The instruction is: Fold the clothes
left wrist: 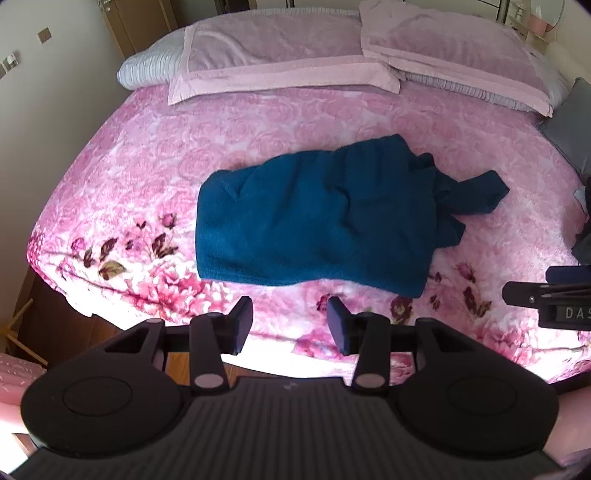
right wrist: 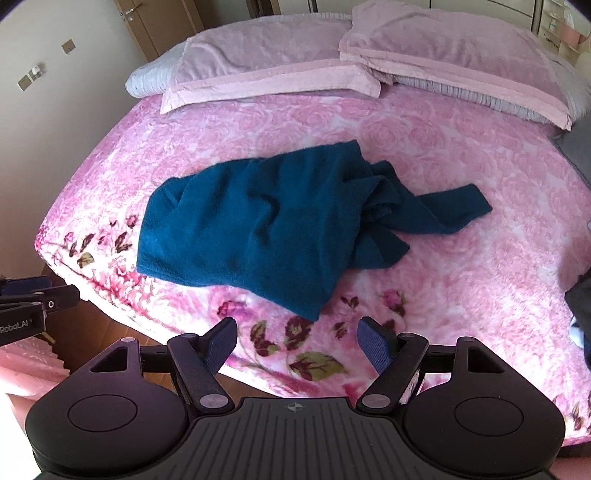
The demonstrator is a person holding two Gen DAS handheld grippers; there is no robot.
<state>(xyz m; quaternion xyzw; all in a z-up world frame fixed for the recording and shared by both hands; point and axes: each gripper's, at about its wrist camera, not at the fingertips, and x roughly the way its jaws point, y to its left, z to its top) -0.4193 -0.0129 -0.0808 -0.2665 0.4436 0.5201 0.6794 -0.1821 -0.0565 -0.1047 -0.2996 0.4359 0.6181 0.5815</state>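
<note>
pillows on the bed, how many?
2: left pillow at the bed's head on the left, right pillow beside it, its corner overlapping. More could be hidden outside the view.

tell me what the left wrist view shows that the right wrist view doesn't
Only the left wrist view: the left claw seen head-on, open and empty, with the right claw's side at its right edge. Only the right wrist view: the right claw head-on, open wider, and a door handle at top left. Both: the crumpled teal garment on the pink floral bedspread, and two pink pillows.
</note>
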